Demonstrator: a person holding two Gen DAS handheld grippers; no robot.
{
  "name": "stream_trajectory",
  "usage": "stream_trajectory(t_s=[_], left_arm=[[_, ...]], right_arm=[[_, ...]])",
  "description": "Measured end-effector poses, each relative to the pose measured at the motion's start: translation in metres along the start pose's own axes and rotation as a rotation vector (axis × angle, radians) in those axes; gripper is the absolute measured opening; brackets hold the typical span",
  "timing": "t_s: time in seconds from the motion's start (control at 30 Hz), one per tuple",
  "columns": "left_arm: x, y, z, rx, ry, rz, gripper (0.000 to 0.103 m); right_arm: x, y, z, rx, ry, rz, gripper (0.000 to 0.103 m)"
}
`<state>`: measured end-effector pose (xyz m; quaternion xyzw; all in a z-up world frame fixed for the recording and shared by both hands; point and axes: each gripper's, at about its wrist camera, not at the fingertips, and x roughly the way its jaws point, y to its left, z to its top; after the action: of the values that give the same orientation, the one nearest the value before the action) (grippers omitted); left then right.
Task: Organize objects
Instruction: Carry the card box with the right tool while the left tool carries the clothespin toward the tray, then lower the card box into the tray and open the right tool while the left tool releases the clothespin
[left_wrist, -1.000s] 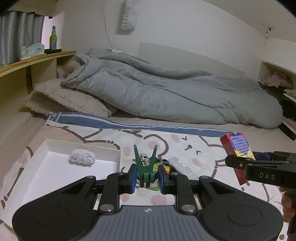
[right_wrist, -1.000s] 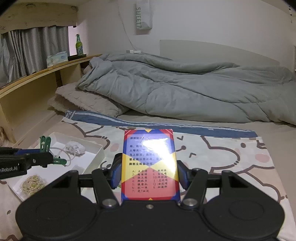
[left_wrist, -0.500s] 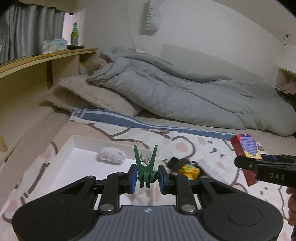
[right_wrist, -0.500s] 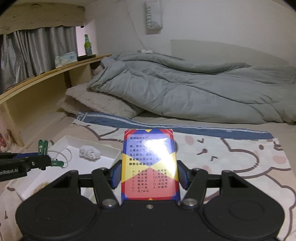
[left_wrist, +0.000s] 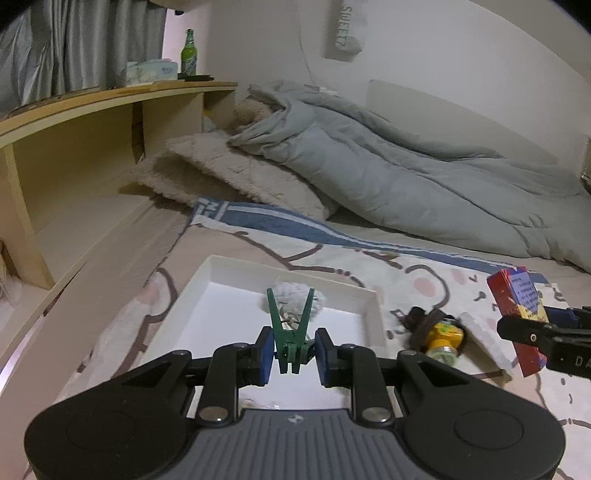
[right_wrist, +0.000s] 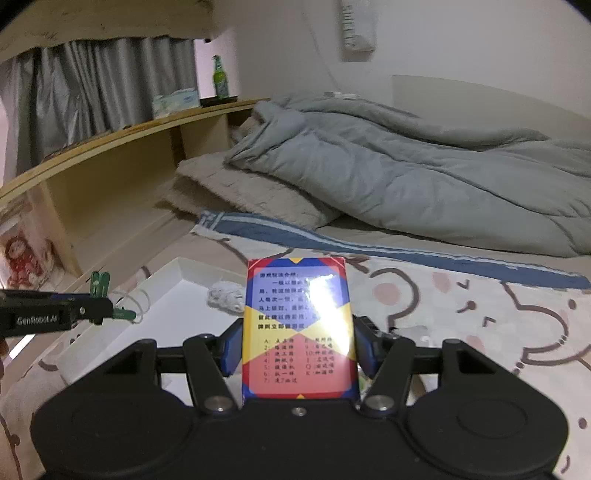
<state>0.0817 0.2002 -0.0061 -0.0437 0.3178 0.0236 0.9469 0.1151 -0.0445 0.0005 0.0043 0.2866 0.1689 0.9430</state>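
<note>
Setting: bed (left_wrist: 424, 254) with a cartoon sheet, grey duvet (left_wrist: 388, 173) at the far side.
Left tongs (left_wrist: 293, 350): clamped on a green clothespin (left_wrist: 291, 332), now over the white tray (left_wrist: 229, 295) after drifting left from the loose clutter.
Right tongs (right_wrist: 299, 350): gripping a colourful card box (right_wrist: 299, 328), also carried left toward the tray.
Tray contents: a white crumpled wad (right_wrist: 225, 297) at its far end.
Meaning: both items look nearly ready for release into the tray.

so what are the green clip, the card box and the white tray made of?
Green clip: looks like matte moulded plastic, with a metal spring. Card box: glossy printed card, given the strong glare. White tray: smooth and thin-walled, plastic or coated card; can't tell.
</note>
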Motion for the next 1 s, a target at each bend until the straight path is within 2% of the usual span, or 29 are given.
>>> stream_trajectory(t_s=[0.2, 0.43, 0.63, 0.83, 0.93, 1.0], left_arm=[[0.026, 0.03, -0.004, -0.054, 0.044, 0.041, 0.025], [0.055, 0.06, -0.016, -0.046, 0.124, 0.074, 0.025], [0.067, 0.089, -0.025, -0.041, 0.149, 0.091, 0.025], [0.077, 0.102, -0.029, -0.044, 0.179, 0.102, 0.025], [0.082, 0.102, -0.032, -0.023, 0.224, 0.129, 0.025], [0.084, 0.102, -0.034, -0.001, 0.257, 0.135, 0.026]], right_arm=[[0.03, 0.027, 0.001, -0.041, 0.029, 0.014, 0.061], [0.08, 0.071, -0.005, 0.022, 0.095, 0.071, 0.061], [0.124, 0.097, -0.008, 0.125, 0.162, 0.098, 0.061], [0.159, 0.11, -0.025, 0.17, 0.249, 0.071, 0.061], [0.168, 0.11, -0.036, 0.202, 0.284, 0.067, 0.062], [0.17, 0.109, -0.039, 0.213, 0.298, 0.073, 0.068]])
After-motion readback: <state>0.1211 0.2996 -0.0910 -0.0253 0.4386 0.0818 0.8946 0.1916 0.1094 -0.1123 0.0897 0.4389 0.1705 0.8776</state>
